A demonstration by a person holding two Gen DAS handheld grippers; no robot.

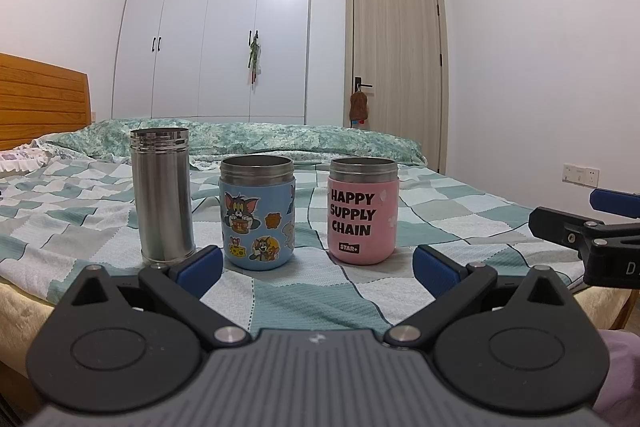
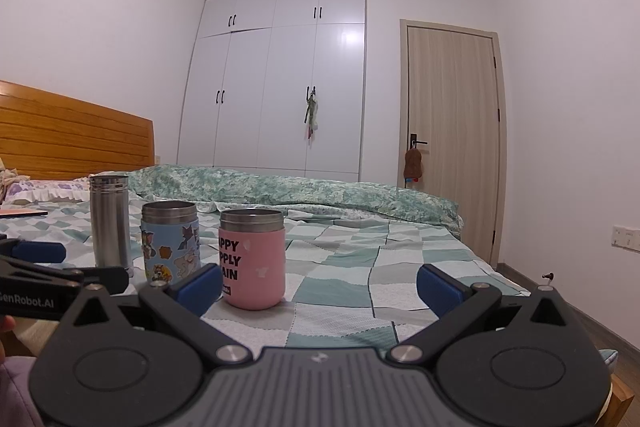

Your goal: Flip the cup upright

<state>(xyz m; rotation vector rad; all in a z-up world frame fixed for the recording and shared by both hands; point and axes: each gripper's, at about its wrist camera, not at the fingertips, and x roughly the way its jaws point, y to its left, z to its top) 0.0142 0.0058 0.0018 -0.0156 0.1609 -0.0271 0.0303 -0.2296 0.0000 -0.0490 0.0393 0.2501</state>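
Three cups stand upright in a row on the bed, mouths up: a tall steel cup on the left, a blue cartoon cup in the middle and a pink "HAPPY SUPPLY CHAIN" cup on the right. My left gripper is open and empty, just in front of the blue and pink cups. In the right wrist view the steel cup, blue cup and pink cup sit left of centre. My right gripper is open and empty, with the pink cup by its left finger.
The cups stand on a checked green and white bedsheet near the bed's front edge. A rolled green quilt lies behind them. A wooden headboard is at the left, a wardrobe and a door behind.
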